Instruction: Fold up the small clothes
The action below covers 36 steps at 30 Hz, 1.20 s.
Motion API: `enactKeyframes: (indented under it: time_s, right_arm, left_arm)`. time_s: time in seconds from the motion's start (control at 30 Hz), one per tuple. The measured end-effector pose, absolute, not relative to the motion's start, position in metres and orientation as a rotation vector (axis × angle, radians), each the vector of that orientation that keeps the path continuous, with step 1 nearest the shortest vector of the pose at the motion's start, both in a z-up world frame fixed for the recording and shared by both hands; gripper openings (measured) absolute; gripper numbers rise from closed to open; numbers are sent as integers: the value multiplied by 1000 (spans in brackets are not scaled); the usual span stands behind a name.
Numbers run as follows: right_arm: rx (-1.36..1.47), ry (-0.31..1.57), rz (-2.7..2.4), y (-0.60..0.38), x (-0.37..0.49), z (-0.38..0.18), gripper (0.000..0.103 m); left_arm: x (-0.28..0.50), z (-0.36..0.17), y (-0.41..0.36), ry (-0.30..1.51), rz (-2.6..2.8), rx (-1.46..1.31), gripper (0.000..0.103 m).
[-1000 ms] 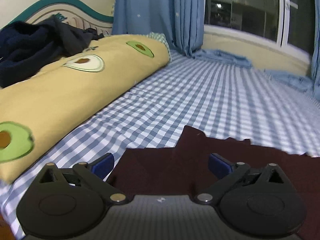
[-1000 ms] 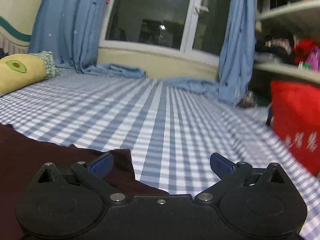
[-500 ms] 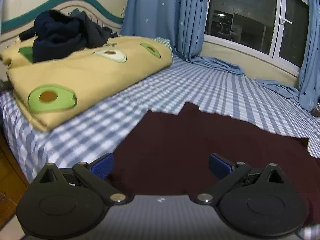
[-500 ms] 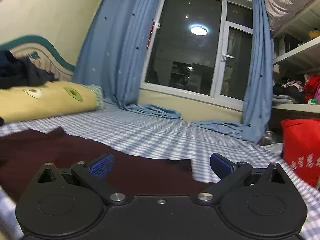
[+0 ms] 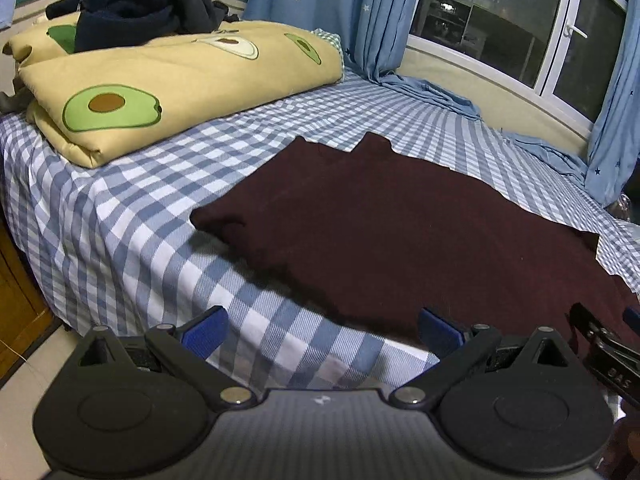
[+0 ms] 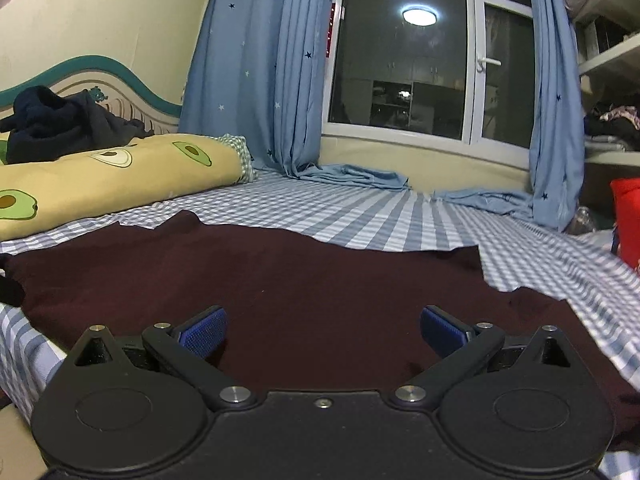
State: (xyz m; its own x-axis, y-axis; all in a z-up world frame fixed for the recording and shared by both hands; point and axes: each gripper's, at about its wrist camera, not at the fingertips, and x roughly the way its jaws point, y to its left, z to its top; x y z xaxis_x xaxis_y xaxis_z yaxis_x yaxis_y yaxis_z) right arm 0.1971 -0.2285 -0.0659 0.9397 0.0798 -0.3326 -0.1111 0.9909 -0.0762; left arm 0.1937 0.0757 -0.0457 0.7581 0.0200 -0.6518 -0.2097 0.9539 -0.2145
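Note:
A dark maroon garment (image 5: 392, 220) lies spread flat on the blue-checked bed sheet (image 5: 120, 216), its near edge hanging slightly over the bed's side. My left gripper (image 5: 320, 330) is open, held off the bed's near edge, just short of the garment's near-left part. The right wrist view shows the same garment (image 6: 288, 280) filling the foreground, and my right gripper (image 6: 322, 330) hovers open over its near edge with nothing between the blue pads. Part of the right gripper (image 5: 608, 360) shows at the far right of the left wrist view.
A folded yellow avocado-print quilt (image 5: 168, 76) with a dark navy garment (image 5: 136, 8) heaped on it lies at the left by the headboard. Blue curtains (image 6: 256, 80) and a window (image 6: 404, 52) stand beyond the bed. A red bag (image 6: 626, 220) sits at the right.
Both grippers have drawn back and up from the garment toward the bed's near edge, so the whole spread garment now shows. Both stayed open and empty.

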Motion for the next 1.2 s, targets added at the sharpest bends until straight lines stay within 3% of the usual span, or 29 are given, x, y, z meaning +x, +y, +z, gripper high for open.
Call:
enactKeyframes:
  time_s: [0.67,1.2]
  right_arm:
    - [-44,316,99,-224,205,-100,103]
    - [16,233,63,-228,196,-113,103]
  left_arm:
    - [208,-65,73,777,105,-318,102]
    - [225,-71,104,621,43,-490,102]
